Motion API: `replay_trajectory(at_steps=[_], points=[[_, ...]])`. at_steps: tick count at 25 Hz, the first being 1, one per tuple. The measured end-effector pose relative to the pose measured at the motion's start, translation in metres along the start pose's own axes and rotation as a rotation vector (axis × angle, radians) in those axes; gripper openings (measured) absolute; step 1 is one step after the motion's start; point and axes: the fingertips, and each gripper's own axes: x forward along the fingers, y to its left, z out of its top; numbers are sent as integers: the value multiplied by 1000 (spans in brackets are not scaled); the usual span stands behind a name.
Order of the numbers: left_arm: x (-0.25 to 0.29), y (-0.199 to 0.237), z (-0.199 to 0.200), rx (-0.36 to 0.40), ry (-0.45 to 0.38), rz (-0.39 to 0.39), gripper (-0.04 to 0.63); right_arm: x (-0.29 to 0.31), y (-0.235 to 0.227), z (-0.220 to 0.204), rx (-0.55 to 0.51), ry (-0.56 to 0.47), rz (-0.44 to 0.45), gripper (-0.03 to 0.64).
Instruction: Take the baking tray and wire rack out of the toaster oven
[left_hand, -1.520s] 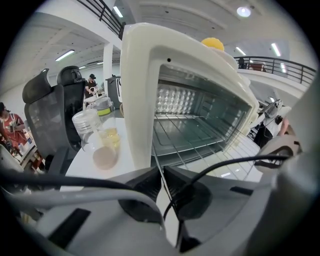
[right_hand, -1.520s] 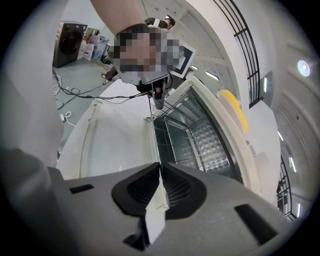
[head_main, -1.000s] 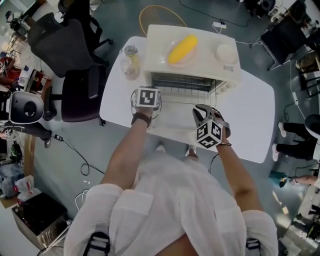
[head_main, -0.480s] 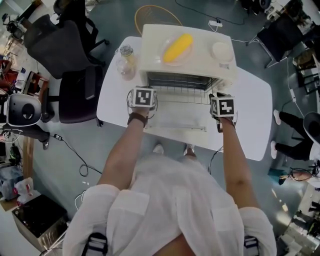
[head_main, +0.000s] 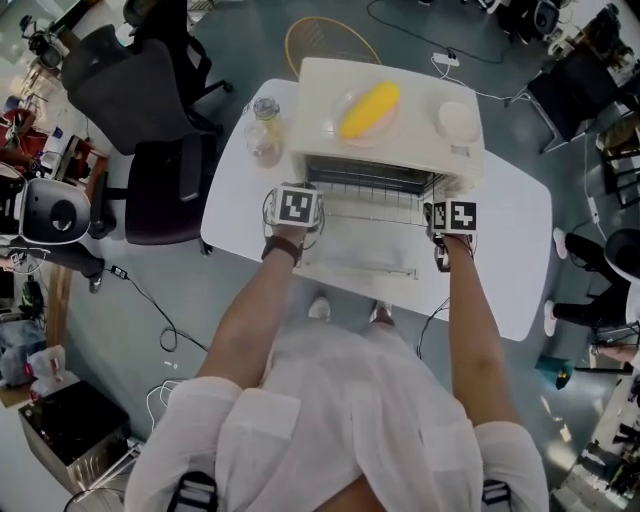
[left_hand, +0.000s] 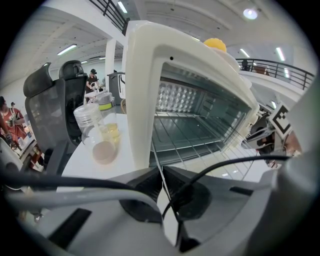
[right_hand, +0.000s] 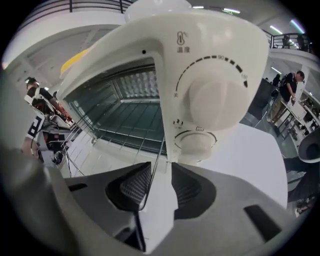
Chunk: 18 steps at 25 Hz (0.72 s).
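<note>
Now on rack pull-out: L gripper (left_hand: 161, 172) clamped on rack (left_hand: 200, 142) left edge, rack partly out of oven (head_main: 390, 110). R gripper (right_hand: 159, 175) jaws just opened wide, right edge wire between, unpinched. Next: R should close, then both pull evenly.

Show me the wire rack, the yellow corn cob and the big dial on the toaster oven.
wire rack (head_main: 375, 197): head view, on its pulled-out bars.
yellow corn cob (head_main: 369, 108): head view, on the middle of the cob.
big dial (right_hand: 216, 101): right gripper view, on the centre of its face.
</note>
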Motion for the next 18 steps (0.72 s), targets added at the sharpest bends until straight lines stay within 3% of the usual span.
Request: replay_trajectory(at_steps=[7,10,18], points=[[3,1,-5,-16,22,-10,12,15,6,-2,10,26,20,74],[4,0,-7,-23,21,-13,12,16,11,-3,8,23,32,5],[2,-3,-8,-51,13,-38,12,10,14,-6,21,-3,51,3]])
